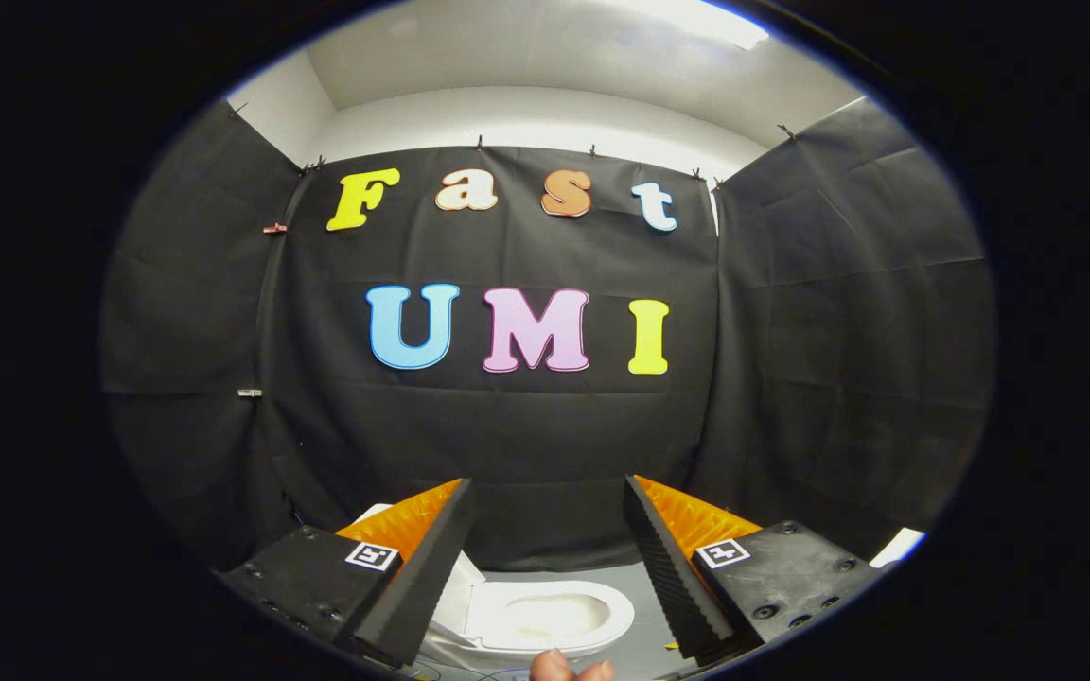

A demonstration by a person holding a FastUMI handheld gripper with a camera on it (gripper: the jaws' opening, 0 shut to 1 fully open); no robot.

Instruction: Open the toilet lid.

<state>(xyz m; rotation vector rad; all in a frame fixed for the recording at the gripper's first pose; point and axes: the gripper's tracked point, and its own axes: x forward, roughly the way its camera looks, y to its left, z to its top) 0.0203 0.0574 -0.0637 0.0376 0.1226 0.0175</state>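
Your gripper (545, 558) fingers are spread wide, holding nothing, aimed level at the booth wall. The toilet (545, 619) sits well below, between and under the fingers; its bowl looks exposed, with the lid (455, 586) apparently raised on the left. A fingertip (554, 667) pokes in nearest you. Tilt down before judging.

My tongs (545, 530) stand wide apart with nothing gripped between their fingers. Below and between them sits the white ceramic toilet (545, 619) on the grey floor (644, 605), its white plastic lid (455, 591) raised at the left side, bowl exposed. My fingertips (571, 668) show just beneath.
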